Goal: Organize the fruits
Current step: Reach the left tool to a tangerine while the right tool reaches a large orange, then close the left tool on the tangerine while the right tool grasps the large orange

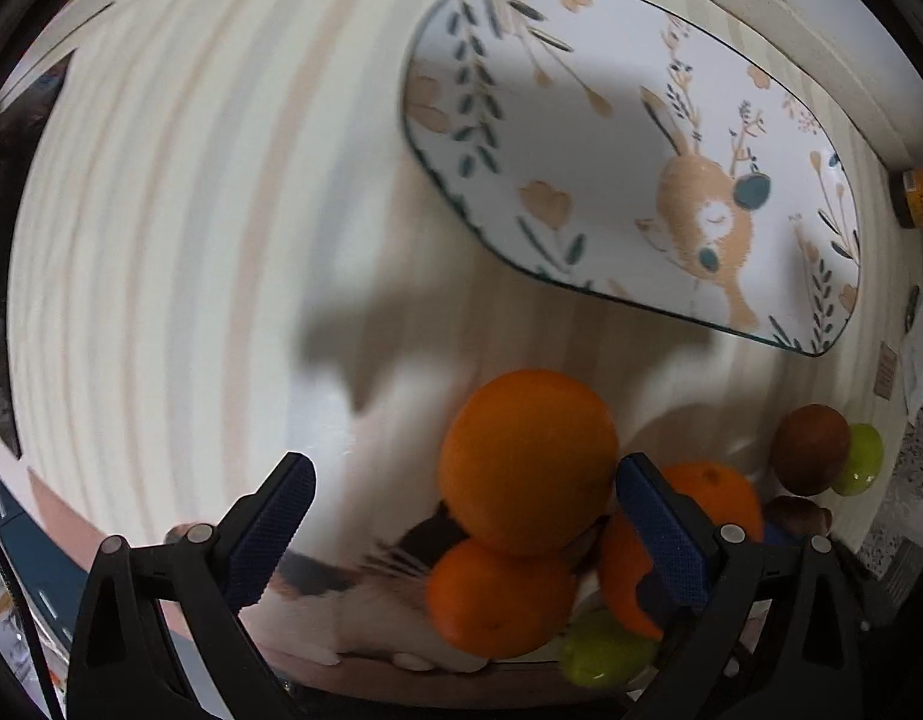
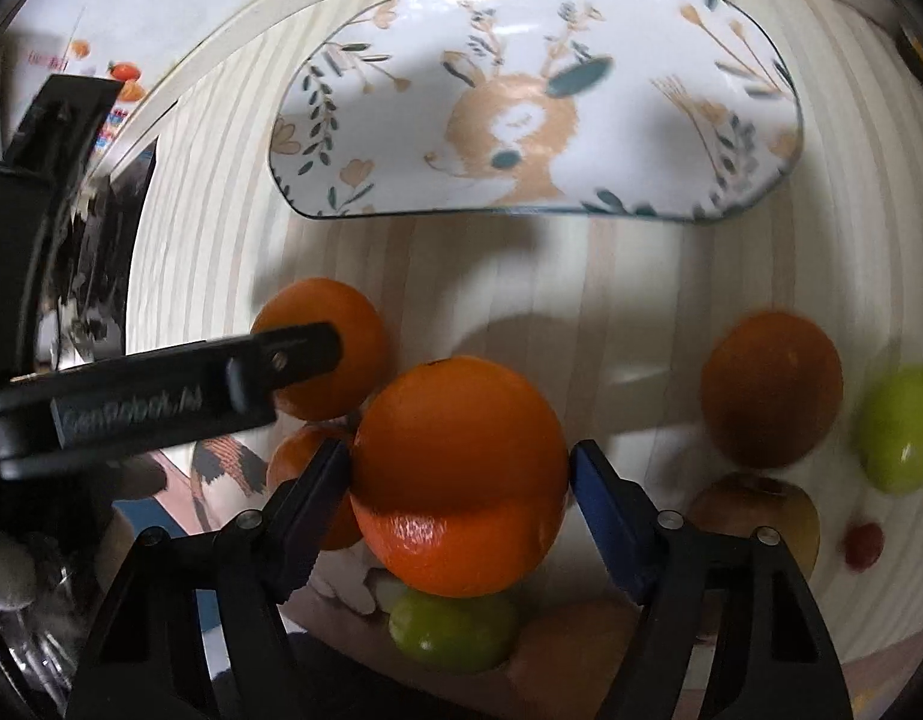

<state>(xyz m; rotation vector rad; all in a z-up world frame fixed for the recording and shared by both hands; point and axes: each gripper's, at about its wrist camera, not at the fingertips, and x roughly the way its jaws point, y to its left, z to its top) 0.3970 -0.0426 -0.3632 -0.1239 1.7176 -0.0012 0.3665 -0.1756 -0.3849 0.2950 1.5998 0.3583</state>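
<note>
In the left wrist view my left gripper is open, with a large orange between its fingers against the right pad; more oranges and a green fruit lie below on a picture plate. In the right wrist view my right gripper has its jaws around an orange; the left pad touches it, the right pad stands slightly off. The left gripper's finger crosses in front of another orange. An empty deer-print plate lies beyond; it also shows in the left wrist view.
On the striped wooden table to the right lie an orange, a green fruit, a brownish apple and a small red fruit. A brown fruit and a yellow can sit at the left view's right edge.
</note>
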